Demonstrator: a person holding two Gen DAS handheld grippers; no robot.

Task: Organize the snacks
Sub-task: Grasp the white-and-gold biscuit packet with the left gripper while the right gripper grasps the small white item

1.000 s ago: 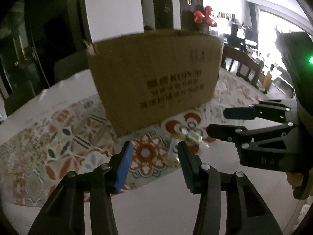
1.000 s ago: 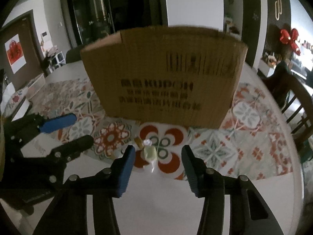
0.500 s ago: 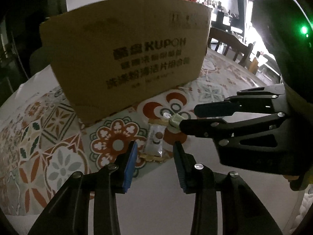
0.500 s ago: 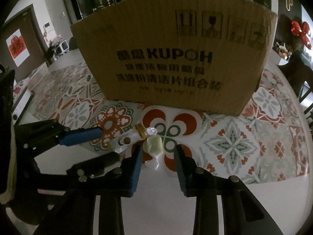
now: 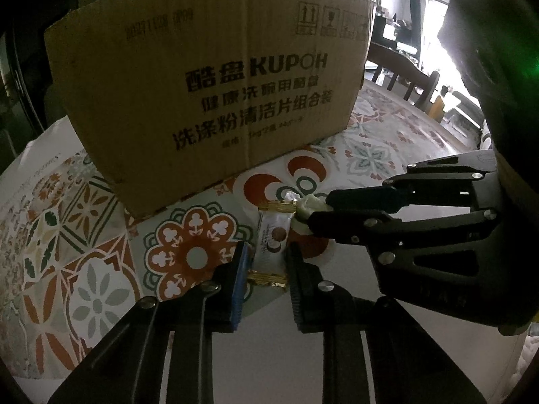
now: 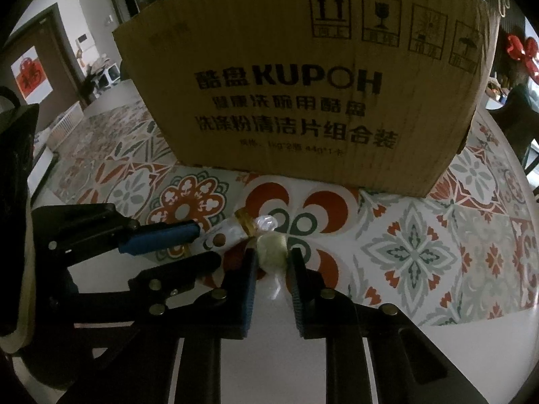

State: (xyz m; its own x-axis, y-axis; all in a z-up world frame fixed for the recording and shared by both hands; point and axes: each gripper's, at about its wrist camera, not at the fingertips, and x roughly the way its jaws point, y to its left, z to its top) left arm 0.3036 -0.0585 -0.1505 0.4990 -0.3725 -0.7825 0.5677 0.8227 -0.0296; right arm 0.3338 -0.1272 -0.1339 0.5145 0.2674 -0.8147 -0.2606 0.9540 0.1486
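Pinching in from the near edge of the table (image 6: 438, 353), each gripper closes on 1 snack. The left gripper (image 5: 266, 262) grasps the white wrapped bar (image 5: 272, 235) across its width, so the gold-crimped ends stick out front and back. The right gripper (image 6: 272, 256) is clenched on the pale green candy (image 6: 272, 247), whose twisted tail trails toward the camera. Both snacks lie touching on the patterned mat (image 6: 421, 252). Just beyond stands the cardboard box (image 6: 303, 84), probably their destination, its opening hidden from view.

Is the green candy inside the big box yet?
No, the green candy sits on the tablecloth between the right gripper pads, in front of the box.
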